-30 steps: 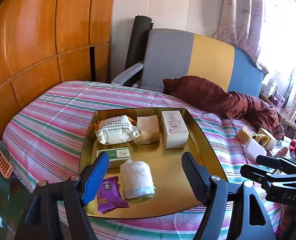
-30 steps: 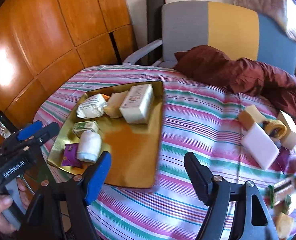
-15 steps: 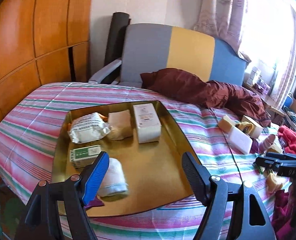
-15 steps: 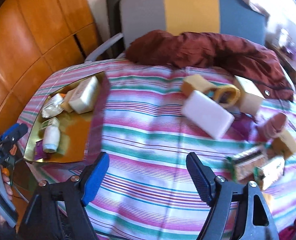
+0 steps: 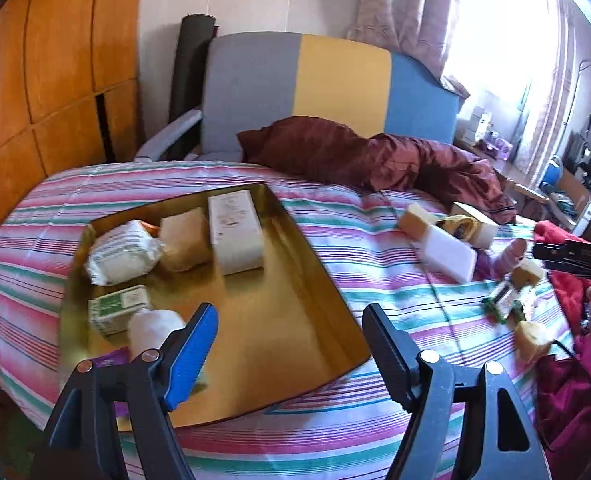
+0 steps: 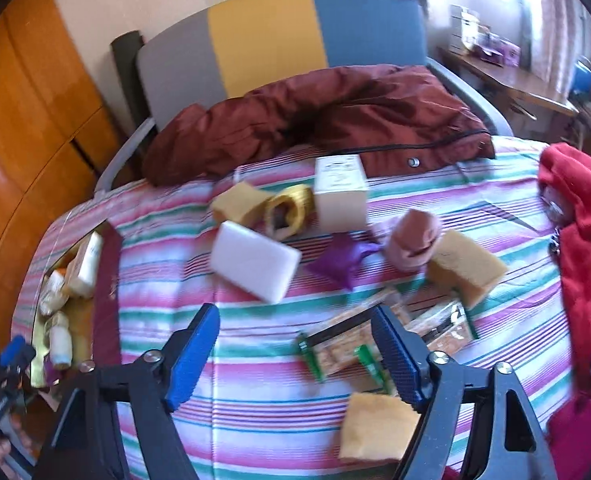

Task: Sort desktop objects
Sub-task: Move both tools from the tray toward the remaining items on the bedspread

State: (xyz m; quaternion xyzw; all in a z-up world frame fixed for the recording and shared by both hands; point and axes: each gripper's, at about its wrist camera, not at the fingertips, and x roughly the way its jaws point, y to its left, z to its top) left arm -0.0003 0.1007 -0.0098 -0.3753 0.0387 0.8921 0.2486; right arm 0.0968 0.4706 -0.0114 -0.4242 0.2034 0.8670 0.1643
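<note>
A gold tray (image 5: 319, 304) on the striped cloth holds a white packet (image 5: 121, 252), a beige sponge (image 5: 183, 240), a white box (image 5: 235, 232), a green box (image 5: 117, 308) and a white roll (image 5: 151, 326). My left gripper (image 5: 287, 344) hovers open over the tray's near edge, empty. Loose things lie to the right: a white block (image 6: 255, 260), a tape roll (image 6: 287, 212), a cream box (image 6: 339, 192), a purple packet (image 6: 339, 264), a pink roll (image 6: 415, 240) and sponges (image 6: 463, 272). My right gripper (image 6: 295, 352) is above a cracker packet (image 6: 343, 346). Its jaws are closing, and their pads press on nothing.
A maroon jacket (image 6: 315, 120) is heaped at the back against a grey, yellow and blue chair (image 5: 335, 80). Red cloth (image 6: 583, 220) lies at the right edge. Wooden panels (image 5: 35, 60) stand on the left, and a desk (image 6: 515, 84) by the window.
My right gripper has swung right, away from the tray, to above the loose pile. The left gripper has shifted a little, so the tray now lies further left in its view.
</note>
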